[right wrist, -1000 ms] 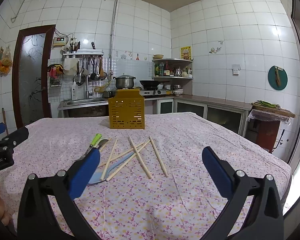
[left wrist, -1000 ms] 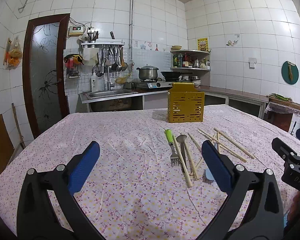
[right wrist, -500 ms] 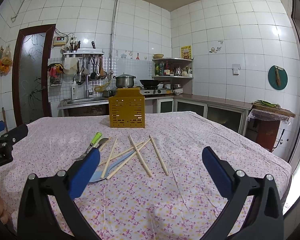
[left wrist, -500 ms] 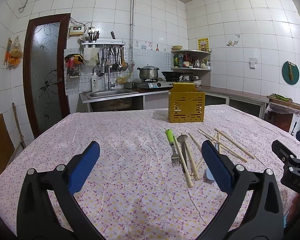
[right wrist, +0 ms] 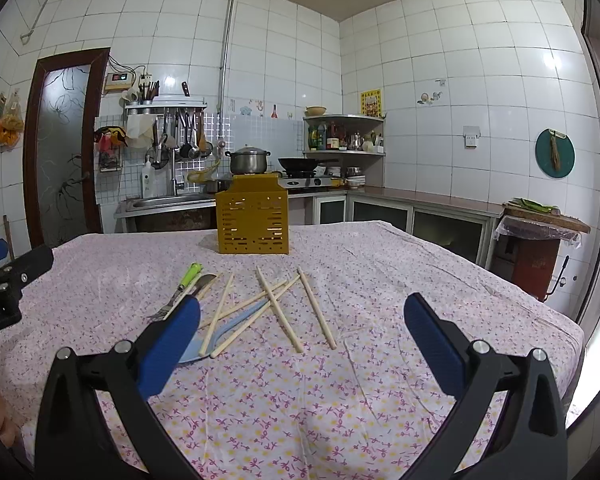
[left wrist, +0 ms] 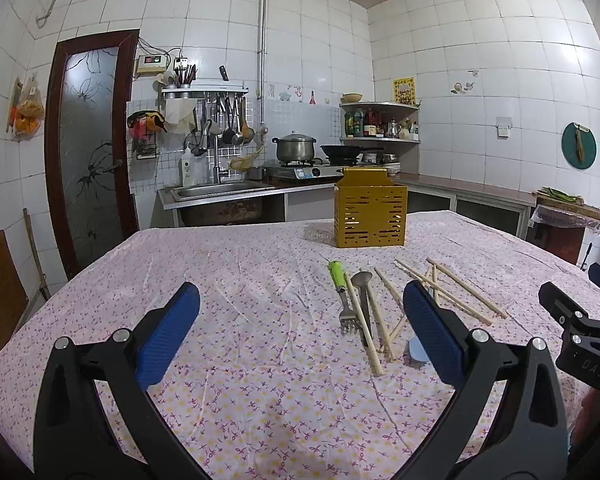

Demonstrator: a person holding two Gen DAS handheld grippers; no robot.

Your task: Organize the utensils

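A yellow slotted utensil holder [left wrist: 370,213] stands upright at the far middle of the table; it also shows in the right wrist view [right wrist: 253,226]. In front of it lie a green-handled fork [left wrist: 341,296], a metal spoon [left wrist: 362,294], several wooden chopsticks [right wrist: 278,312] and a light blue spoon [right wrist: 214,337], loosely crossed. My left gripper [left wrist: 300,330] is open and empty, low over the cloth to the left of the pile. My right gripper [right wrist: 300,330] is open and empty, in front of the pile; part of it shows in the left wrist view [left wrist: 580,332].
The table carries a pink flowered cloth [left wrist: 240,272]. Behind it are a sink counter [left wrist: 220,192], a stove with a pot [left wrist: 294,148] and a wok, a corner shelf of bottles [right wrist: 340,136] and a dark door [left wrist: 92,148] at the left. A wooden stand [right wrist: 540,236] is at the right.
Both views have shifted very slightly; the utensils and holder lie where they were. Both grippers stay open and empty.
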